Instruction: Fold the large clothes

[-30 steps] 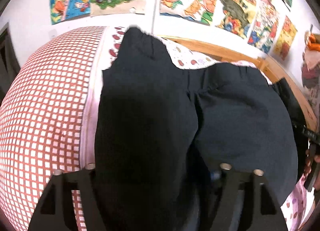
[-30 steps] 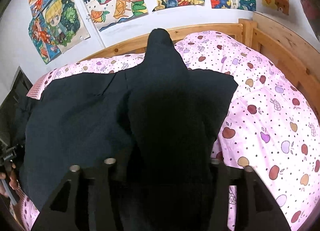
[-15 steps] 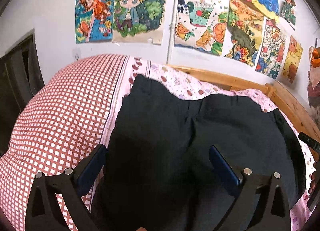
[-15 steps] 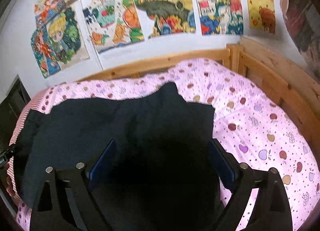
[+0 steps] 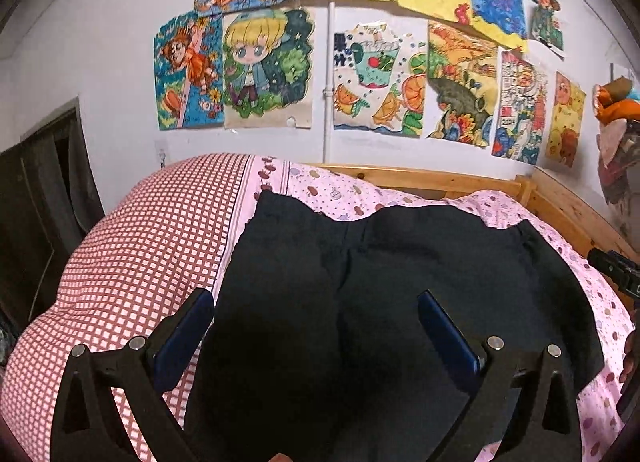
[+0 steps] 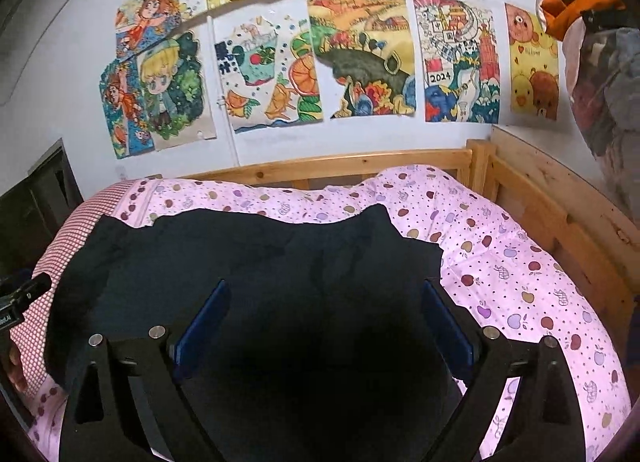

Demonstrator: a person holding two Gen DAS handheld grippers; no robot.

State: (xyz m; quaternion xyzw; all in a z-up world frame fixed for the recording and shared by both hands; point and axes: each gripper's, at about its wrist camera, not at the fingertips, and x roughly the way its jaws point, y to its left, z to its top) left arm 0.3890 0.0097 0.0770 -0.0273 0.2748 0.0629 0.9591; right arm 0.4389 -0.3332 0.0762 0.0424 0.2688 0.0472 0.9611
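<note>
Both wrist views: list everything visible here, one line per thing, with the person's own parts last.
dark garment: one, black or navy, spread flat on the bed, under both grippers.
pink quilt: one, pink with fruit print, covering the bed.
checked bedding: one, red and white, on the bed at the garment's left.
bed frame: one, light wood, along the wall and right side.
drawings: many, colourful, stuck on the white wall.
left gripper: one, black with blue pads, open above the garment.
right gripper: one, black with blue pads, open above the garment.
</note>
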